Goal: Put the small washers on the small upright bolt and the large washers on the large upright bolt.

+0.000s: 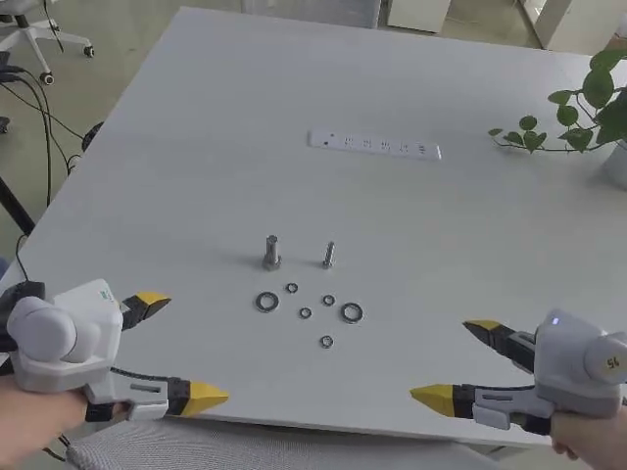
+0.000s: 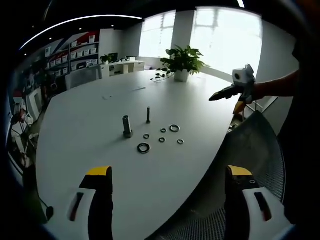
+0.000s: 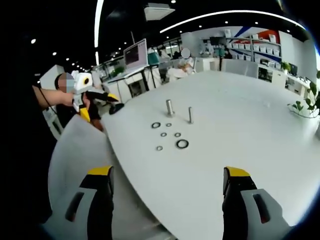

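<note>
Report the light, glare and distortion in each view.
Head view: soft, even light on the table, only faint shadows at the bolts, and the washers are sharp. Left gripper view: the fisheye curves the table edge, and the windows are blown out white. Right gripper view: the same fisheye bend, with a dark ceiling crossed by bright light strips.

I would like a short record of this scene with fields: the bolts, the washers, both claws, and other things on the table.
large bolt: upright, no washer on it
small bolt: upright to its right, no washer on it
large washers: two, flat on the table
small washers: four, flat, scattered near the large ones
left claw: open, empty, near table edge
right claw: open, empty, near table edge
other: power strip, plant
</note>
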Demonstrator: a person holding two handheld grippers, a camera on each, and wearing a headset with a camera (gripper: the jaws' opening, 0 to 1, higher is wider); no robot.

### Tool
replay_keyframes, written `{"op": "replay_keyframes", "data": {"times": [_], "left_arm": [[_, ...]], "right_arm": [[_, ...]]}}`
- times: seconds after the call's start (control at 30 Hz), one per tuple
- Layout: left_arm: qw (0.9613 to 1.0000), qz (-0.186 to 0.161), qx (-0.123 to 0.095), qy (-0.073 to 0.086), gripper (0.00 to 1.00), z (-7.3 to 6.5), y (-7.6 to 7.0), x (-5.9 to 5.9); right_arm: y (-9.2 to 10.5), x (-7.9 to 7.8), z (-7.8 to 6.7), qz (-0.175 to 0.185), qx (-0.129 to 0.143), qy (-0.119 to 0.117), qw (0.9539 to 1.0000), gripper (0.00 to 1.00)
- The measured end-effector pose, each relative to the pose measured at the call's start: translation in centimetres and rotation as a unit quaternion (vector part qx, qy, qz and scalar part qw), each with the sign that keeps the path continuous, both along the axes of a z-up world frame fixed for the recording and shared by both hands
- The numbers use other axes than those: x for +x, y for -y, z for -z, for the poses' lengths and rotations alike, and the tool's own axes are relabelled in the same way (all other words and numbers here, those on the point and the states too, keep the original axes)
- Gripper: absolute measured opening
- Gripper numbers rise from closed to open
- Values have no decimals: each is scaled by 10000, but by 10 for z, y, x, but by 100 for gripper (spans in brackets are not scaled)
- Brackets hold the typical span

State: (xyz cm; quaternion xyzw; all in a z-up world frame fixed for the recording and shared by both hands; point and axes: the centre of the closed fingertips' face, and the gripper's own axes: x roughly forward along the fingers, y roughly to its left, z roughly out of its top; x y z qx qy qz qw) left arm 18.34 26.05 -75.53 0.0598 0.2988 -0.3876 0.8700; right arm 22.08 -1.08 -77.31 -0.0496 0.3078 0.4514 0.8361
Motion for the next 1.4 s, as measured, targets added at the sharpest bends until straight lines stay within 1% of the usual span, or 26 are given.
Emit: {"op": "replay_keyframes", "data": {"times": [0.03,0.07,0.13,0.23,0.3,0.43,0.53,0.6,0.77,0.83,0.87,0.97,1.07,1.13,1.27,1.3,1.37,1.4], "left_arm": [[10000,0,11,8,94,0,0,0],[10000,3,26,23,94,0,0,1],[10000,17,32,0,94,2,1,2],[10000,33,22,12,93,2,2,2],[10000,38,17,3,93,3,3,3],[10000,58,18,-13,94,6,5,6],[9999,94,35,-30,94,8,6,7],[9999,103,21,-47,94,8,6,7],[10000,75,2,-44,93,10,6,8],[10000,68,-8,-46,93,10,7,8],[10000,63,2,-53,93,11,6,8],[9999,70,31,-68,93,13,5,8],[9999,64,24,-75,93,14,4,8],[9999,55,64,-101,93,16,1,9],[10000,45,32,-80,93,15,0,11],[9999,75,55,-80,93,15,0,11],[9997,179,179,-13,93,17,0,11],[9995,199,239,-58,93,20,0,10]], "right_arm": [[1,0,1,29,-7,-92,10000,92],[1,0,2,19,-7,-132,9999,91],[1,3,1,-8,-48,-29,10000,90],[0,7,-1,-16,-55,-50,10000,90],[-1,10,0,-63,-147,-54,9999,90],[-7,14,-2,-201,-240,-28,9995,88],[-11,20,-2,-252,-316,-54,9992,87],[-12,23,-1,-239,-373,-137,9989,86],[-16,30,-1,-326,-503,-100,9982,84],[-18,33,1,-381,-571,-141,9975,82],[-19,34,1,-419,-633,-144,9970,81],[-23,38,1,-484,-693,-137,9963,80],[-27,42,1,-535,-708,-136,9960,79],[-32,45,0,-563,-690,-124,9959,79],[-36,49,5,-638,-841,-215,9942,78],[-37,50,6,-656,-873,-215,9938,77],[-40,52,5,-668,-881,-224,9936,76],[-42,53,5,-679,-894,-235,9934,75]]}}
